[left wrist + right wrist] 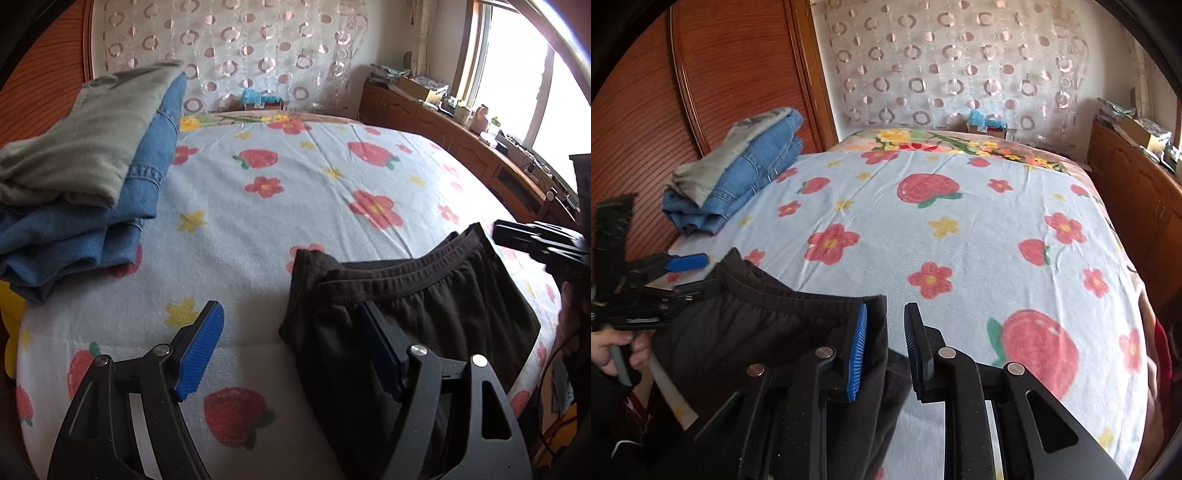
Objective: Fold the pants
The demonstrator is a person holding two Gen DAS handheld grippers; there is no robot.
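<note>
Pants: dark brown pants (424, 314) are lying folded on the near edge of the bed, waistband (413, 273) facing away from the cameras.
Bed: a pale blue sheet (295, 206) printed with strawberries and flowers is covering the bed under the pants.
Left gripper: the left gripper (291, 332) is hovering over the left edge of the pants with its jaws standing wide apart; one blue pad (201, 354) is hanging over bare sheet, the other finger is sitting above the dark cloth, and nothing is being gripped.
Right gripper: the right gripper (886, 343) is hanging at the right edge of the pants with a narrow gap between its jaws (only sheet is showing through the gap); its left pad (858, 350) is sitting over the cloth, and no fabric is being pinched.
Hand: a hand (613, 350) is holding the left gripper's handle at the left edge of the right wrist view.
Stack: blue jeans (746, 177) with a grey-green garment (81, 136) on top are sitting folded at the far left of the bed, well apart from the pants.
</note>
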